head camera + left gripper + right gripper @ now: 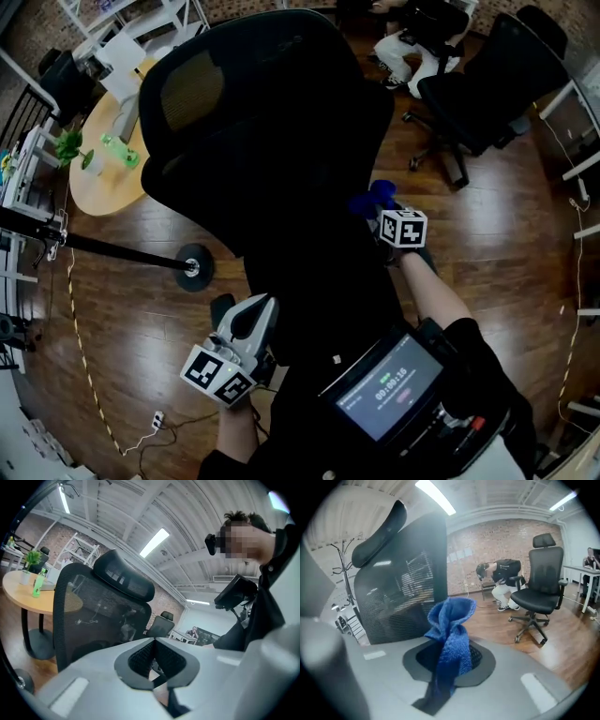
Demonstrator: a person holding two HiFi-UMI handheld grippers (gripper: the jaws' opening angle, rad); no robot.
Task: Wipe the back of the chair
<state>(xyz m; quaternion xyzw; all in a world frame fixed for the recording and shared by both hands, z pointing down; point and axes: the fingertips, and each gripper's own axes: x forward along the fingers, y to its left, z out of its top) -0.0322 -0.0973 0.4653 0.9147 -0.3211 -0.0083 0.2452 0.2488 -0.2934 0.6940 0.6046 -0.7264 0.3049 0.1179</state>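
The right gripper (454, 663) is clamped on the cloth (451, 620) — the chair back (405, 581) stands upright just ahead, to its left. The left gripper (153, 660) — jaws together, empty — is farther off.

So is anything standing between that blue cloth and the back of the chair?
Nothing visible does. The right gripper has the blue cloth pinched in its jaws, and the chair's mesh back stands just beyond it, with only open air between them.
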